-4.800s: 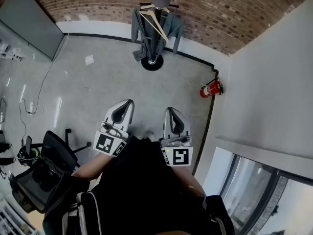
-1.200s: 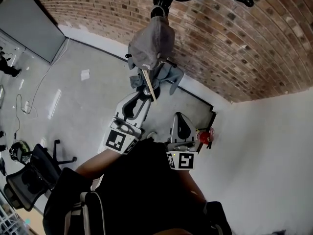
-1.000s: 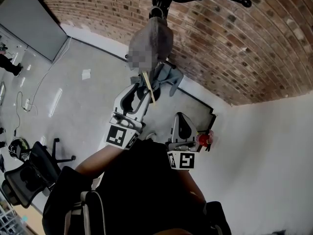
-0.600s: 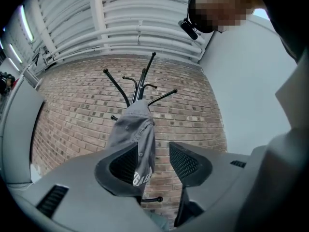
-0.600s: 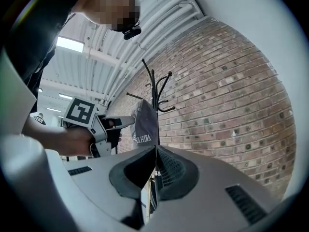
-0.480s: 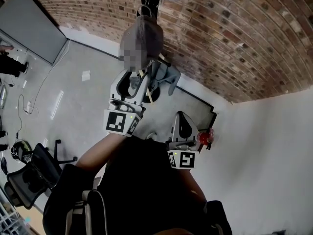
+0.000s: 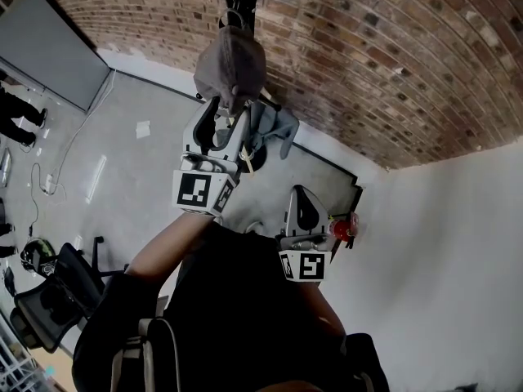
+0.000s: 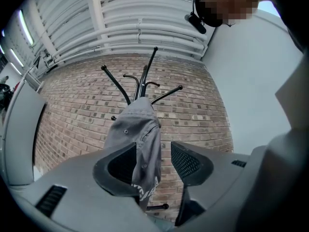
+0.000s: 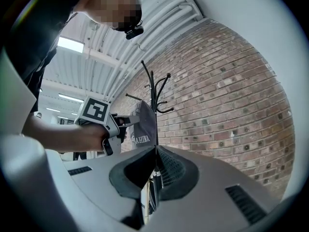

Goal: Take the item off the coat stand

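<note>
Left gripper [image 8: 161, 163] jaws opening round the grey cap [image 8: 137, 129], not yet pinched, hanging from the coat stand [image 8: 140, 83]. Right gripper [image 9: 155, 170] pressed together, empty. Risk: nipping only loose fabric — may slip, or snag the hook and rock the stand.

Pretty much an industrial-style office, given away by the red brick wall [image 7: 392, 72], black wheeled office chair [image 7: 49, 296] and red fire extinguisher [image 7: 343, 229].
</note>
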